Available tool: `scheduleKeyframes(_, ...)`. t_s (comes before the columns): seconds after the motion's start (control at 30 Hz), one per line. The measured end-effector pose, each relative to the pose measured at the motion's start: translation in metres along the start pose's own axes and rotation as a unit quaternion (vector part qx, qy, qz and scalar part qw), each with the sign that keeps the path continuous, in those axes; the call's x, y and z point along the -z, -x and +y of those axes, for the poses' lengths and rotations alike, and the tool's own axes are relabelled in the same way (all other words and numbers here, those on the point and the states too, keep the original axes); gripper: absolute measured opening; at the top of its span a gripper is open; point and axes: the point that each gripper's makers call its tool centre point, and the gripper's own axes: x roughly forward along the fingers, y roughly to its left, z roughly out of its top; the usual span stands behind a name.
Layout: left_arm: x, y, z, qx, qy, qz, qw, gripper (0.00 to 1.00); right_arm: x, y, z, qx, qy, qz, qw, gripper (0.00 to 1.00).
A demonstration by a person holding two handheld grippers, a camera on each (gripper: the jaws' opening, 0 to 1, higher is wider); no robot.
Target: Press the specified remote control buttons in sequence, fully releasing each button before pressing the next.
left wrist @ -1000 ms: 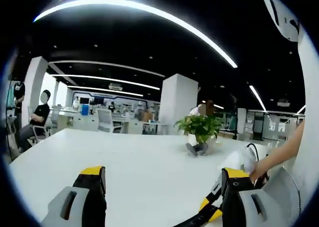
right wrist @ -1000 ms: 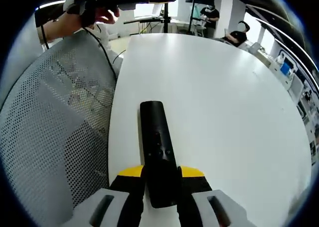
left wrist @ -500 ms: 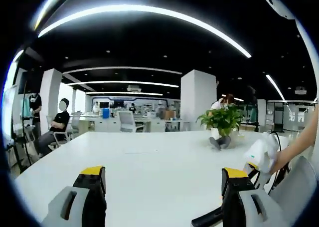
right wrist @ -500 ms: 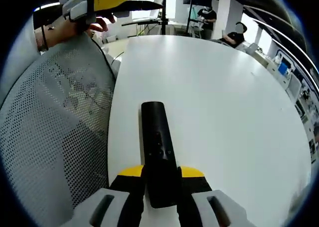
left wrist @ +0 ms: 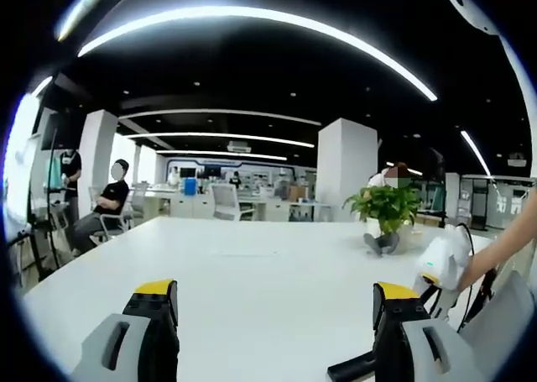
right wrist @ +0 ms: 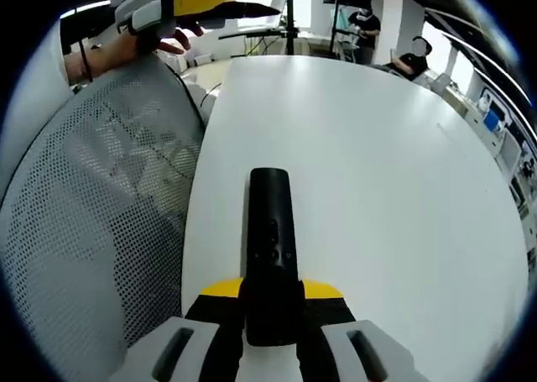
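Jaws of the left gripper (left wrist: 273, 315) are standing wide apart over the white table (left wrist: 252, 273) with nothing between them in the left gripper view, while in the right gripper view the right gripper (right wrist: 271, 302) is clamping the black remote control (right wrist: 271, 260), which is pointing forward above the table's edge beside a mesh chair back (right wrist: 101, 214).

I am looking into a large open-plan office. A broad white table (left wrist: 252, 273) stretches ahead of me, with a potted plant (left wrist: 388, 218) on its far right. Long curved light strips (left wrist: 252, 17) run across a dark ceiling, white square columns (left wrist: 346, 168) stand behind, and far desks with office chairs (left wrist: 222, 204) fill the background. A person (left wrist: 105, 214) sits at far left. A white mesh chair back (right wrist: 92, 206) stands just beside the table.
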Motion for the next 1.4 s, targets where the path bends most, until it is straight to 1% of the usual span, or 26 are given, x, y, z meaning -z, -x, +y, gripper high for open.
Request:
scheduleKeyframes(0.13,-0.001,0.001,0.003,-0.005,0.003,-0.004,1.0,1.0,-0.002,-0.001,-0.009,-0.004,0.006,0.003,1.0,0.21)
scheduleKeyframes(0.23,-0.004,0.002,0.003,-0.005,0.006,-0.012,0.9999,1.0,-0.004,-0.002,-0.015,-0.007,0.007,0.003,0.9999,0.21)
scheduleKeyframes(0.37,-0.003,0.001,0.004,-0.008,0.008,-0.008,0.9999,1.0,-0.005,-0.002,-0.024,-0.012,0.005,0.0,0.9999,0.21)
scheduleKeyframes(0.77,-0.001,0.001,0.005,-0.011,0.013,-0.002,0.9999,1.0,-0.01,-0.004,-0.05,-0.017,0.009,0.011,0.9998,0.21)
scheduleKeyframes(0.9,-0.002,0.002,0.006,-0.012,0.013,-0.006,0.9998,1.0,-0.012,-0.004,-0.06,-0.019,0.012,0.015,0.9996,0.21)
scheduleKeyframes(1.23,0.001,0.001,0.005,-0.01,0.015,0.002,0.9998,1.0,-0.015,-0.005,-0.089,-0.015,0.009,0.024,0.9996,0.21)
scheduleKeyframes(1.4,0.003,0.001,0.006,-0.01,0.014,0.007,0.9998,1.0,-0.016,-0.005,-0.1,-0.013,0.006,0.026,0.9996,0.21)
